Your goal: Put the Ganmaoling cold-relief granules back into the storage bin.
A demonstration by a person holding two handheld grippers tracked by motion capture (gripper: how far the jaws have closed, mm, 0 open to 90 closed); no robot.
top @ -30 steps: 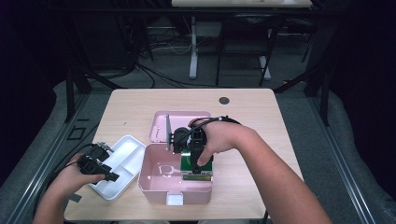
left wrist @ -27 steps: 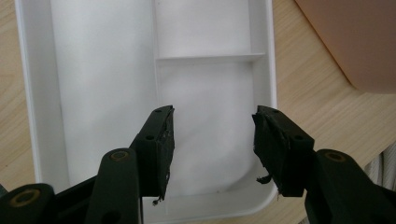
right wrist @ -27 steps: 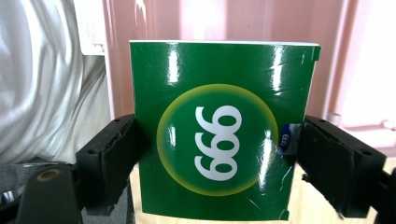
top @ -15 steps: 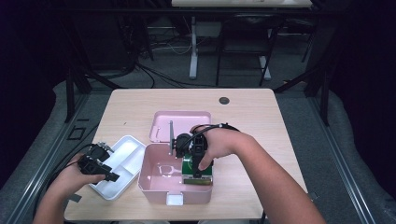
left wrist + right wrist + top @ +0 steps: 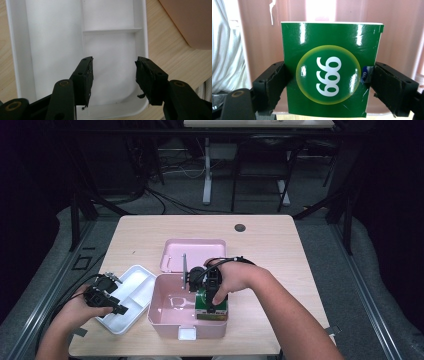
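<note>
The right gripper (image 5: 212,306) is clamped on a green box (image 5: 331,68) pinched between its jaws, down inside the pink bin (image 5: 165,317). The left gripper (image 5: 113,77) hangs with jaws spread wide, holding nothing, over the white tray (image 5: 50,37)

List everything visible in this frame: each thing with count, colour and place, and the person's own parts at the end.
Table: one, light wood, centre of the high view.
Box: one, pink, open, near the table's front edge.
Lid: one, pink, lying just behind the box.
Tray: one, white, divided into compartments, left of the box.
Carton: one, green with white digits in a yellow-ringed circle, at the right end of the box.
Round disc: one, dark, near the table's far edge.
Left gripper: black, jaws apart over the tray.
Right gripper: black, jaws pressed on the carton's sides.
Forearms: two, entering from the bottom of the high view.
</note>
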